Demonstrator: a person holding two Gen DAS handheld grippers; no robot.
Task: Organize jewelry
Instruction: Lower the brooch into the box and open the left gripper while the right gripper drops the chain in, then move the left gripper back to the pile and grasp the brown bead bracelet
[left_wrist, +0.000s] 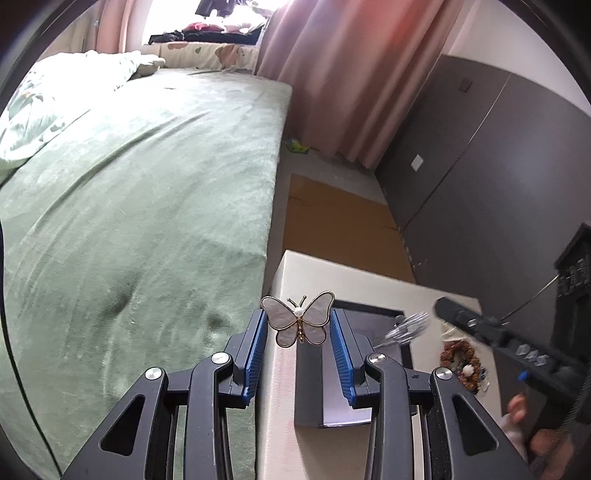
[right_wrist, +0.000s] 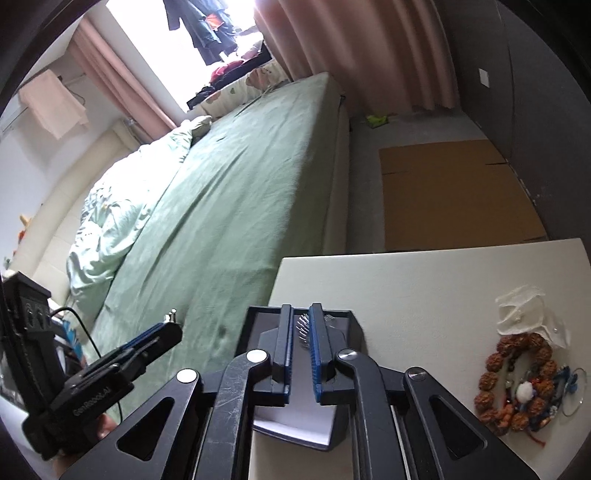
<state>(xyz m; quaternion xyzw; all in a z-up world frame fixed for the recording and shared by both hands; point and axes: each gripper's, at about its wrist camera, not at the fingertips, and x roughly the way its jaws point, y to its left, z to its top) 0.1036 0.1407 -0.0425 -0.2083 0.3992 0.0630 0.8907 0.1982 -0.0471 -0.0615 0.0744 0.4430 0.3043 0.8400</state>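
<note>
My left gripper (left_wrist: 297, 323) is shut on a butterfly brooch (left_wrist: 297, 322) with pearly wings and a gold rim, held by its wing edges above the left part of a dark jewelry box (left_wrist: 369, 332). My right gripper (right_wrist: 300, 321) is shut on a silver sparkly piece (right_wrist: 303, 325), seen blurred in the left wrist view (left_wrist: 406, 326), over the same box (right_wrist: 266, 325). A brown bead bracelet (right_wrist: 517, 384) with a white bead lies on the white table (right_wrist: 424, 288) to the right.
A clear plastic bag (right_wrist: 528, 310) lies behind the bracelet. A green bed (left_wrist: 140, 206) runs along the table's left side. Flat cardboard (right_wrist: 454, 192) lies on the floor beyond the table, next to a dark wardrobe (left_wrist: 480, 155).
</note>
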